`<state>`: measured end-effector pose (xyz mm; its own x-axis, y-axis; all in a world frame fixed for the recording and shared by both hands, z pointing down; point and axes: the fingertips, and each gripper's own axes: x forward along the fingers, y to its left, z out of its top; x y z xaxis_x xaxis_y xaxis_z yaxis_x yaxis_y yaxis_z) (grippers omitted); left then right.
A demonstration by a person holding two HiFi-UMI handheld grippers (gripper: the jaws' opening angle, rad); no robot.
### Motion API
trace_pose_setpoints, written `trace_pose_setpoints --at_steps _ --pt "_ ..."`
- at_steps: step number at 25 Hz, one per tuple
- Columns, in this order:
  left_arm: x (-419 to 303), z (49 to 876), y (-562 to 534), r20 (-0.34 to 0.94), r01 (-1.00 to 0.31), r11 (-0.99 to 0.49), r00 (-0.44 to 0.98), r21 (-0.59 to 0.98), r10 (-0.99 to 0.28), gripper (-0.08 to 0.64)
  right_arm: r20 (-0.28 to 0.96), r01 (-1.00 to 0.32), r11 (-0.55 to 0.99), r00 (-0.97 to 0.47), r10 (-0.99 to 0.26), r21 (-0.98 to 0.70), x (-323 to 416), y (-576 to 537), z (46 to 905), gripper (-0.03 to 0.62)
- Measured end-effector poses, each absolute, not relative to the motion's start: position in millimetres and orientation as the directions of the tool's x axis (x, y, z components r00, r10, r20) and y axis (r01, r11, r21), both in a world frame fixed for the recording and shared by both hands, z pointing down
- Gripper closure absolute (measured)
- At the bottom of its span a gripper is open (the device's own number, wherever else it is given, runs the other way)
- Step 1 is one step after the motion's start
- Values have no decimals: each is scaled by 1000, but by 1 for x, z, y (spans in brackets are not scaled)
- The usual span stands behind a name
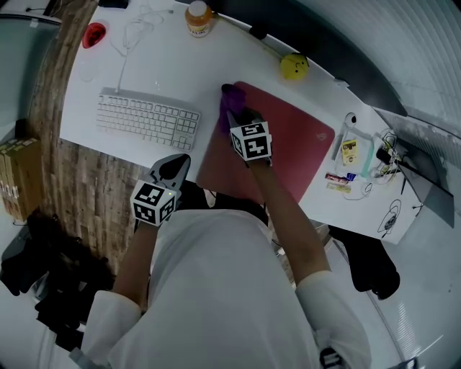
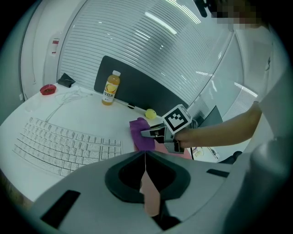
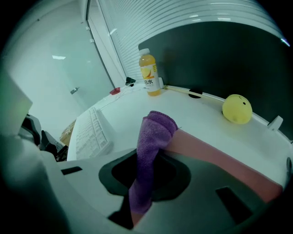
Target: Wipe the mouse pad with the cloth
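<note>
Nearest, at 6 o'clock in the head view, was the person's white shirt (image 1: pixel 223 288), with both forearms reaching up toward the desk (image 1: pixel 180 65). The left gripper (image 1: pixel 176 162) hung at about 7 o'clock of the mouse pad (image 1: pixel 288 144), just off the desk's near edge and apart from everything on it. In its own view the jaws stood pressed together, tips meeting in a thin line and gripping nothing.

Just beyond it, the right gripper (image 1: pixel 235 109) lay over the red mouse pad, pointing toward 11 o'clock. Its jaws were clamped on the purple cloth (image 1: pixel 230 98). In the right gripper view the cloth (image 3: pixel 153 137) ran up between the jaws as a narrow fold and bunched into a rounded hump past the tips. That hump sat at the pad's far-left corner, around 10 o'clock of the pad, touching the pad's edge (image 3: pixel 215 155) and the white desk beside it.

At 9 o'clock of the pad, close beside its left edge, lay a white keyboard (image 1: pixel 148 119), roughly parallel to the desk's near edge. At 3 o'clock of the pad some small packets (image 1: pixel 337 178) lay on the desk.

Farther back, a yellow ball (image 1: pixel 294 66) rested at about 12 o'clock of the pad, near its far edge but apart from it. An orange bottle (image 1: pixel 199 18) stood upright at 11 o'clock, well beyond the cloth. A white cable (image 1: pixel 130 43) trailed from behind the keyboard, and a small red object (image 1: pixel 94 34) lay at the far-left corner of the desk.
</note>
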<state>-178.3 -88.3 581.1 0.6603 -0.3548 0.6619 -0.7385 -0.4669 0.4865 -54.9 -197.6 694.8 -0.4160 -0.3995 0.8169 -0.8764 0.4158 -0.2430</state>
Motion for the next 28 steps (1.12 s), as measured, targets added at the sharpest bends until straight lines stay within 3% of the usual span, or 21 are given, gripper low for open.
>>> trace_pose_setpoints --at_steps 28 --pt "-88 582 -61 672 -652 -585 704 483 -230 540 862 -979 171 -178 -475 -109 144 -162 712 518"
